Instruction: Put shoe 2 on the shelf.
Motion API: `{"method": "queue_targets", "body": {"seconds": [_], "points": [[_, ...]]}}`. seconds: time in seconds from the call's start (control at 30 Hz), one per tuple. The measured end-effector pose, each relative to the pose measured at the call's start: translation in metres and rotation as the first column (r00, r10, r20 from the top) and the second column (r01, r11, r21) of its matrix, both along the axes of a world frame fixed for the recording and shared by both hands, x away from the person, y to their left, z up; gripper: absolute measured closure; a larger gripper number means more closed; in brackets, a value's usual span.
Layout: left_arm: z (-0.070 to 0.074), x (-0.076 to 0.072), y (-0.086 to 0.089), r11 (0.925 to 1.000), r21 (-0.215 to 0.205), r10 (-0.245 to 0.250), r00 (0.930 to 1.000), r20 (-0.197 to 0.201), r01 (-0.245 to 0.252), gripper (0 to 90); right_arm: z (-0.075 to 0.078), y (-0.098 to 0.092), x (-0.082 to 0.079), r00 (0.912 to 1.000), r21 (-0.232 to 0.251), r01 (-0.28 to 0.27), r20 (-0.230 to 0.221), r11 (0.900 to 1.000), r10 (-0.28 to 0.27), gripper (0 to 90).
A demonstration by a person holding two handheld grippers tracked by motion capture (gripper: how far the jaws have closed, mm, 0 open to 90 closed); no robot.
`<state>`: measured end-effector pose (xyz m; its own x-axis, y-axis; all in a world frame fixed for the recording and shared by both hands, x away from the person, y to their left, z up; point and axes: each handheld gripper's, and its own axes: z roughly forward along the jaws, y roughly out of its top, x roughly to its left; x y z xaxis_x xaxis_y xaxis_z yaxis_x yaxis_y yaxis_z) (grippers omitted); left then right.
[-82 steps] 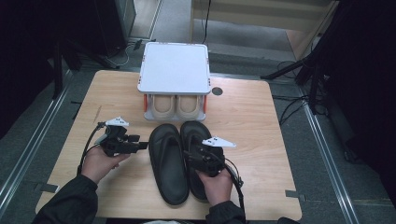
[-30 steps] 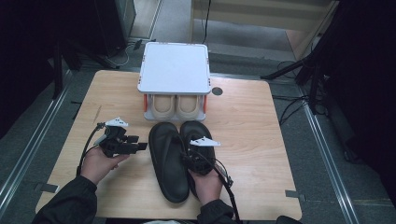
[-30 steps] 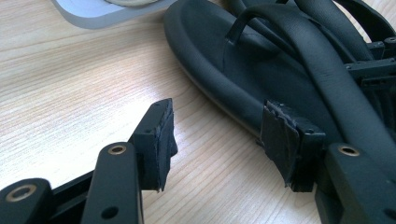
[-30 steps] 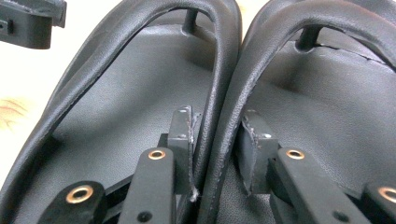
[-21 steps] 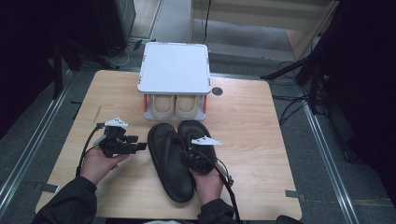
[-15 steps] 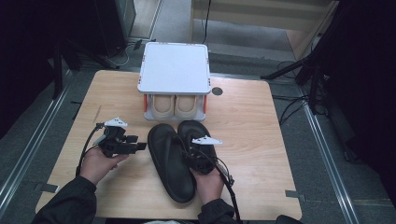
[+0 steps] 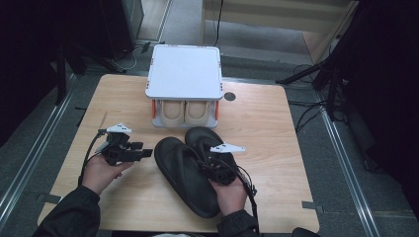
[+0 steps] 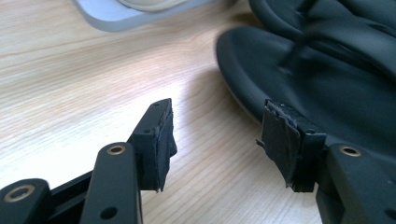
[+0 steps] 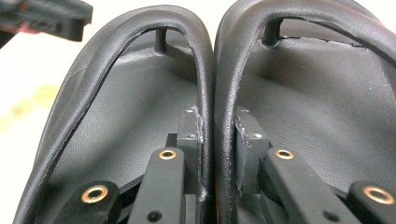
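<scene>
I have my right gripper (image 7: pixel 213 165) closed on the inner straps (image 9: pixel 212 93) of the 2 black flip-flops (image 7: pixel 190 170), one strap from each sandal pinched side by side between the pads; its jaws have just been closing. In the right gripper view the 2 straps press together, with a pad against each outer face. The pair lies on the wooden counter (image 7: pixel 267 123), just in front of the white rack (image 7: pixel 184 74), the left sandal overlapping the right one's edge and angled toward me. 2 beige shoes (image 7: pixel 185 111) sit under the rack's top.

My left gripper (image 7: pixel 138 152) rests in my left hand (image 7: pixel 101 170) to the left of the sandals, jaws wide apart with nothing between them. In the left gripper view its pads (image 8: pixel 161 140) hang just above bare wood, with the nearer sandal's sole just beside the far pad.
</scene>
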<state>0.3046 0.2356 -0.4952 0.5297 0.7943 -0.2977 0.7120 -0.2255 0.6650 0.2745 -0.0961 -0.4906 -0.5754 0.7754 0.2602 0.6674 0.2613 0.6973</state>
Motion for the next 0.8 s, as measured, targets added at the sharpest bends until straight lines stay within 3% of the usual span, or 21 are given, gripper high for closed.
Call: {"method": "queue_targets", "body": {"seconds": [0.1,0.2,0.3,0.43,0.63,0.67,0.8], "points": [[0.002,0.000,0.007,0.9999,-0.004,0.015,0.9999,0.003,-0.015,44.1,0.006,-0.001,0.002,0.9965,-0.006,-0.083,-0.003,0.997,0.083,76.1],[0.002,0.001,0.015,0.9996,-0.006,0.028,0.9996,-0.004,-0.028,43.6,0.011,-0.004,0.007,0.9848,0.003,-0.173,-0.006,0.985,0.173,76.1],[0.001,0.001,0.022,0.9987,-0.003,0.051,0.9987,-0.010,-0.051,43.4,0.015,-0.005,0.012,0.9655,-0.010,-0.260,-0.007,0.965,0.260,76.2],[0.001,0.000,0.029,0.9974,0.000,0.072,0.9974,-0.005,-0.072,43.2,0.015,-0.004,0.018,0.9202,-0.060,-0.391,0.003,0.919,0.391,76.1],[0.001,-0.001,0.034,0.9962,0.011,0.086,0.9963,0.000,-0.086,43.0,0.014,-0.006,0.024,0.8603,-0.038,-0.510,-0.011,0.860,0.510,76.1],[0.001,-0.001,0.036,0.9961,0.011,0.087,0.9962,-0.001,-0.087,43.0,0.014,-0.005,0.025,0.8429,-0.049,-0.538,-0.006,0.842,0.538,76.1],[0.001,-0.003,0.040,0.9945,0.010,0.104,0.9946,0.001,-0.104,43.0,0.016,0.001,0.030,0.8143,-0.070,-0.580,-0.028,0.811,0.580,76.0]]}}
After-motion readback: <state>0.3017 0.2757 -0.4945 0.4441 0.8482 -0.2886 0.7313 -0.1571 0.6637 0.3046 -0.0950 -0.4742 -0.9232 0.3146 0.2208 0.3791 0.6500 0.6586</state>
